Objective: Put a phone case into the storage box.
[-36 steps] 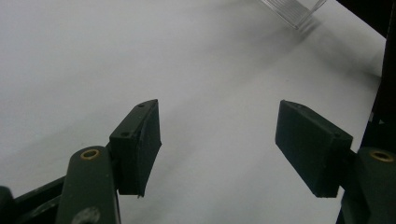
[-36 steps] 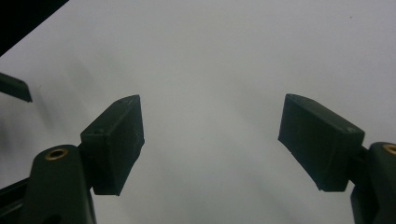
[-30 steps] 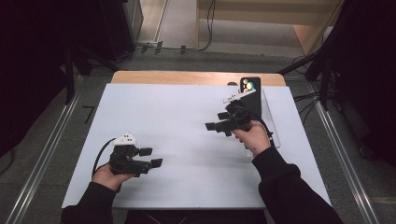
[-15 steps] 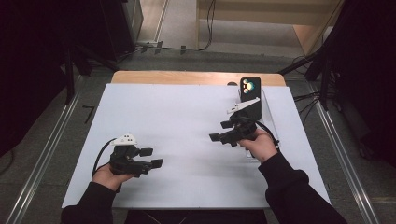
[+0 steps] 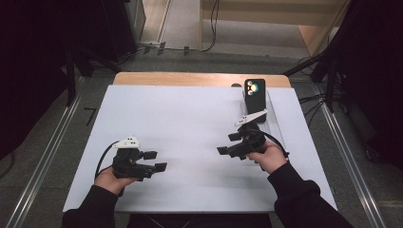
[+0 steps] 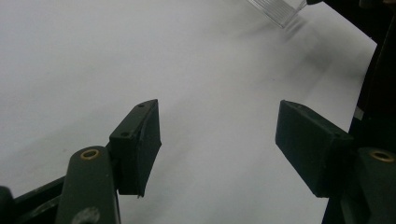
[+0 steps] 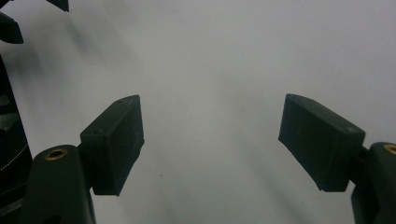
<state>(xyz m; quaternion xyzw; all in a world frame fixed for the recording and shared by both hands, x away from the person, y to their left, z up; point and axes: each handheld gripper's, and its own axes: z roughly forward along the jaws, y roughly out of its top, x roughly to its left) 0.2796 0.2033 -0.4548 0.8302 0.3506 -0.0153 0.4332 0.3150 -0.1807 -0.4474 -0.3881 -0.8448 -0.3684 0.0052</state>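
My left gripper point(image 5: 157, 160) rests low over the white table sheet point(image 5: 190, 118) at the near left, held in a hand, pointing right. Its jaws stand open, and between them point(image 6: 219, 116) there is only bare white surface. My right gripper point(image 5: 228, 144) hovers at the near right, pointing left, also open with nothing between its jaws point(image 7: 212, 112). A dark phone point(image 5: 254, 93) with a round coloured sticker stands upright on a clear plastic stand point(image 5: 272, 119) at the far right, beyond the right gripper.
A wooden strip point(image 5: 199, 79) borders the table's far edge. A corner of the clear stand point(image 6: 280, 9) appears at the top of the left gripper view. Dark stands and cables surround the table on the floor.
The right hand has drawn its gripper back toward the near edge, away from the phone and stand. The left gripper has stayed where it was.
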